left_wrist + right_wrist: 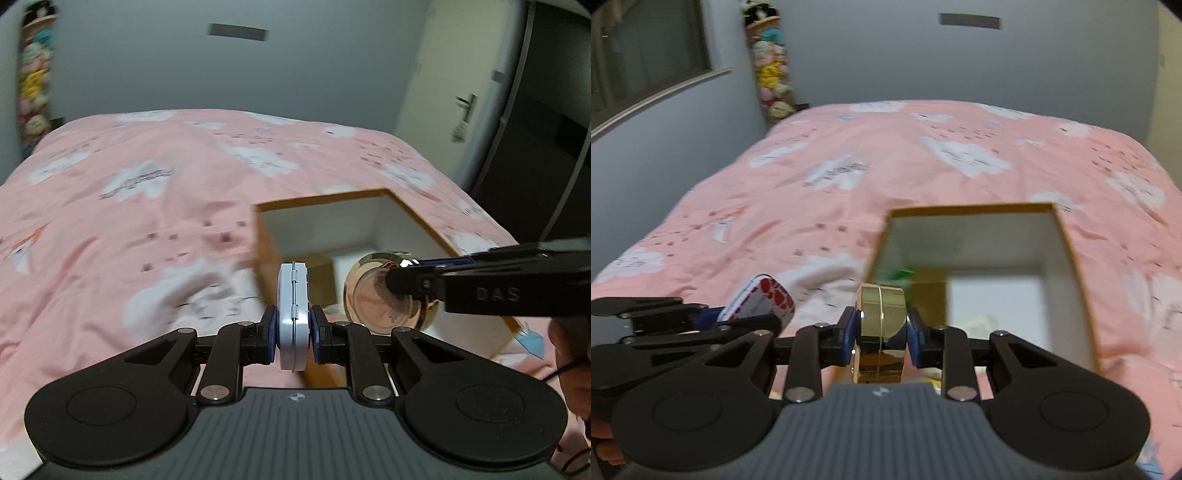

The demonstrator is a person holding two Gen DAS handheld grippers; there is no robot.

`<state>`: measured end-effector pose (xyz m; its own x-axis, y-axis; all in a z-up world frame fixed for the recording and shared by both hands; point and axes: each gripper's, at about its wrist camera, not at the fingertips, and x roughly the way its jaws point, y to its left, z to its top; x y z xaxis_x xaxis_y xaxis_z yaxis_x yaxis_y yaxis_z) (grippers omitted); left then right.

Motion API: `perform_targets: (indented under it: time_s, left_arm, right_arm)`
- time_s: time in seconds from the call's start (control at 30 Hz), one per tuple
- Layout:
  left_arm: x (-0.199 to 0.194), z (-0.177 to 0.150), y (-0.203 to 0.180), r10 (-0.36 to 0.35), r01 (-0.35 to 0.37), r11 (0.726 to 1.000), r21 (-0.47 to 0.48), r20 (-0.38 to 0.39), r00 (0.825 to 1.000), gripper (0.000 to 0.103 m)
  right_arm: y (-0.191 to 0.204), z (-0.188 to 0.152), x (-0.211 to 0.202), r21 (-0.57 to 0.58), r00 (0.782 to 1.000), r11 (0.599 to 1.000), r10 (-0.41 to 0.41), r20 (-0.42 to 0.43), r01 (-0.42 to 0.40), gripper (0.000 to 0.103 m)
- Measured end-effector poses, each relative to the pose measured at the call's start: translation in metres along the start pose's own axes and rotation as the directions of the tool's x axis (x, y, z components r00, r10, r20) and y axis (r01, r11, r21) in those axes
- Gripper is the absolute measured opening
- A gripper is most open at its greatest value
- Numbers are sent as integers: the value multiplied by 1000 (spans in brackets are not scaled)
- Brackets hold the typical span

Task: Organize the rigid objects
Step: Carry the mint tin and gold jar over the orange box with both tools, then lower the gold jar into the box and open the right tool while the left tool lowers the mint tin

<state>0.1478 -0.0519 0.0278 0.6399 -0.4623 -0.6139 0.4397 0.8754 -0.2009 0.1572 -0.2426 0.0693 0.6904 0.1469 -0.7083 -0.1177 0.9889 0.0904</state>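
Both tools tilt down toward the bed (147,192), above its pink cover. Left tool (293,330), lower centre of left view, pinches a white hinged tin (293,314) on edge, long axis pointing away, hinge up. Right tool (881,332) clamps a round gold jar (881,310) on edge, w/ flat face sideways. Open box (1075,266) centre-right, just beyond.

Dim, flat indoor light, cool grey cast. Motion blur smears bedspread (155,192) and box (1067,258) edges; near tongs parts stay sharp. Fisheye bends walls at edges, dark corners. Glare on gold case (384,295).
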Motion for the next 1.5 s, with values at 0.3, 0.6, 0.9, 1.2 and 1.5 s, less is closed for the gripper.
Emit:
perform_targets:
  time_s: [0.3,0.6,0.9,1.2,1.5]
  left_arm:
    - [47,4,-42,-91,98,992,83,-83,992,20]
    - [76,-2,-51,-75,89,991,97,-143,987,20]
    - [91,6,-48,-49,61,995,81,-142,989,20]
    - [106,15,-38,-44,52,998,46,-152,987,20]
    - [112,24,-22,-57,58,998,9,-137,989,20]
  right_arm:
    - [-51,-12,12,1,985,991,-130,-114,131,27]
    - [-57,-17,33,-159,961,964,-236,-147,213,27]
    - [-50,-4,63,-312,946,921,-290,-146,234,27]
    - [-49,11,88,-364,939,901,-308,-153,236,27]
    - [-58,23,94,-299,941,928,-285,-180,224,27]
